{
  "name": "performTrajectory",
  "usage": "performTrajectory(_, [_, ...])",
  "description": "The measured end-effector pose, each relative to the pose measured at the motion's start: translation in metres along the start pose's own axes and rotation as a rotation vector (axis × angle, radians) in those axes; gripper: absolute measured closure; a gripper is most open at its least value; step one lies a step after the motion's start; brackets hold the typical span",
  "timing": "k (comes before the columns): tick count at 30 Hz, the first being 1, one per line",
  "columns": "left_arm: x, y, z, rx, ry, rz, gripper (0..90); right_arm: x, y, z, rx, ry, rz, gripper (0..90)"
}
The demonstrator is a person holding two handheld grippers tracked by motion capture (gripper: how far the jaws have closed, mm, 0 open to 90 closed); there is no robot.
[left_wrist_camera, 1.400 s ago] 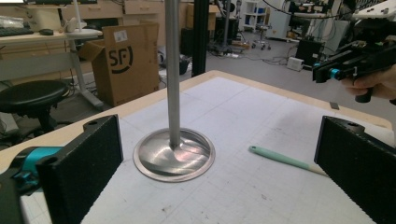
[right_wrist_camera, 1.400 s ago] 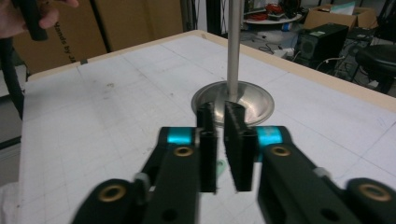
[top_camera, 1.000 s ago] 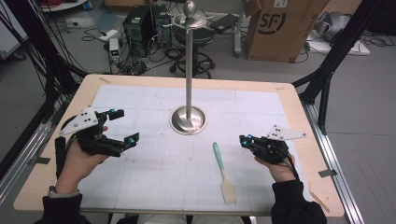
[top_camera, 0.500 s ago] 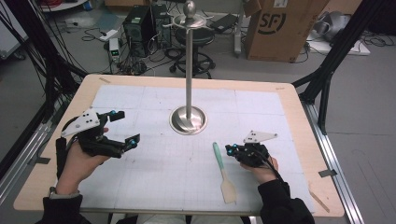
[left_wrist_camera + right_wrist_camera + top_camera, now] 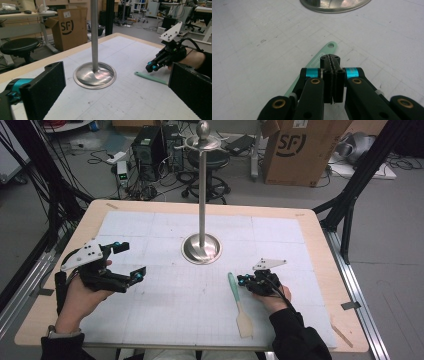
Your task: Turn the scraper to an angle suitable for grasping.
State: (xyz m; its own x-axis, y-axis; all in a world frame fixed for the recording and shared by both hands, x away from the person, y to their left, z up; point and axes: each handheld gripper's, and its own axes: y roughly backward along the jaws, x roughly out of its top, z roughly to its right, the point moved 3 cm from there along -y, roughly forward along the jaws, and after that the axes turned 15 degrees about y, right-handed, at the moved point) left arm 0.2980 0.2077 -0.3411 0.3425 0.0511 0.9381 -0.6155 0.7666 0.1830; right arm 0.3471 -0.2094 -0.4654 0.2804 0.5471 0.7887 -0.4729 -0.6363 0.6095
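A spatula (image 5: 236,292) with a pale green handle and a beige blade lies flat on the white gridded mat, right of centre. My right gripper (image 5: 241,281) is shut, its tips low over the middle of the handle. In the right gripper view the jaws (image 5: 330,61) press together with nothing between them, and the green handle (image 5: 322,53) runs beneath them, its hole end pointing away. My left gripper (image 5: 131,260) is held open on the left of the mat; in the left gripper view its wide-apart jaws (image 5: 117,87) frame the handle (image 5: 150,78) and the right gripper (image 5: 151,67).
A tall steel pole (image 5: 202,195) on a round base (image 5: 201,249) stands at the mat's middle, just beyond the spatula's handle tip. The wooden table (image 5: 320,245) has black frame legs at its right corner. A cardboard box (image 5: 295,147) and chairs stand on the floor beyond.
My right gripper has moved left across the mat from the right side to the spatula's handle and lowered over it. The left gripper has stayed where it was.
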Motion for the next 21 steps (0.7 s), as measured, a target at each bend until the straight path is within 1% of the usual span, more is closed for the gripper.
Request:
performTrajectory(3, [-0.001, 0.003, 0.000, 0.006, 0.003, 0.002, 1.7, 0.001, -0.004, 0.000, -0.003, 0.012, -0.011, 89.7])
performTrajectory(6, [-0.001, 0.005, 0.000, 0.010, 0.001, 0.000, 1.7, 0.001, -0.008, -0.001, -0.038, 0.039, -0.053, 89.8])
performTrajectory(10, [-0.003, 0.006, 0.000, 0.019, 0.001, -0.005, 1.7, 0.003, -0.010, 0.001, -0.035, 0.026, -0.053, 89.7])
performTrajectory(13, [-0.004, 0.006, 0.001, 0.019, 0.002, -0.008, 1.7, 0.004, -0.013, 0.001, -0.022, 0.020, -0.046, 89.7])
performTrajectory(17, [-0.005, 0.007, 0.000, 0.023, 0.002, -0.010, 1.7, 0.007, -0.016, -0.002, 0.003, 0.031, -0.041, 89.8])
performTrajectory(19, [-0.005, 0.007, 0.000, 0.026, 0.001, -0.011, 1.7, 0.009, -0.018, -0.005, 0.032, 0.041, -0.032, 89.9])
performTrajectory(21, [-0.006, 0.008, 0.000, 0.028, 0.002, -0.012, 1.7, 0.011, -0.021, -0.009, 0.058, 0.061, -0.033, 89.9])
